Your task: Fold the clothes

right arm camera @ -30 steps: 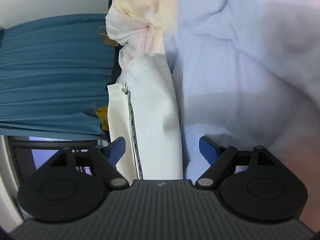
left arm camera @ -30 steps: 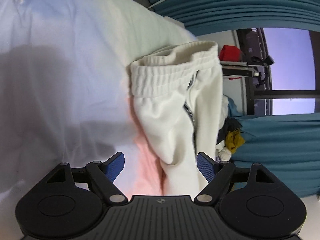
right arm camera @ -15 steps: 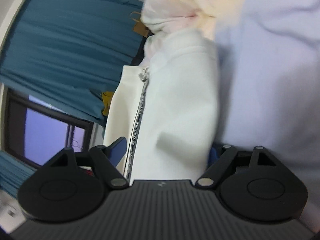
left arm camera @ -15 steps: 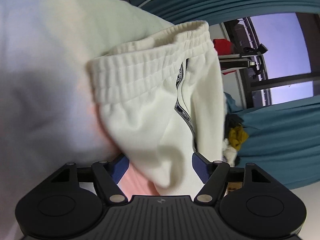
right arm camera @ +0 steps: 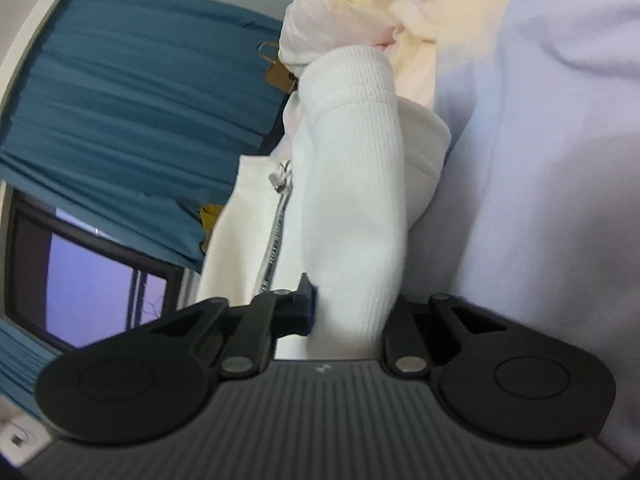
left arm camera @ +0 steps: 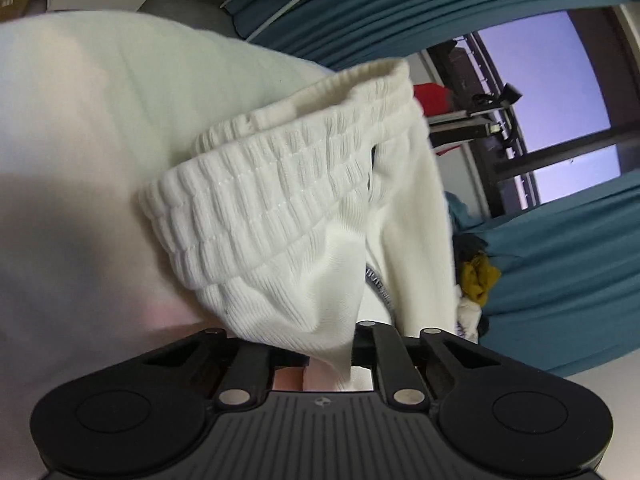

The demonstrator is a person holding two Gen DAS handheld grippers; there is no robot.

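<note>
Trousers (left arm camera: 304, 216) of white knit lay along the bed (left arm camera: 80, 140) edge; the left gripper (left arm camera: 320, 356) had just closed on waistband-end cloth and the right gripper (right arm camera: 348, 320) on the leg, readying a fold.

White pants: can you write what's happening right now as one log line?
step: grasp | left gripper: just closed on white pants below waistband | right gripper: just closed on pant leg | surface: bed
</note>
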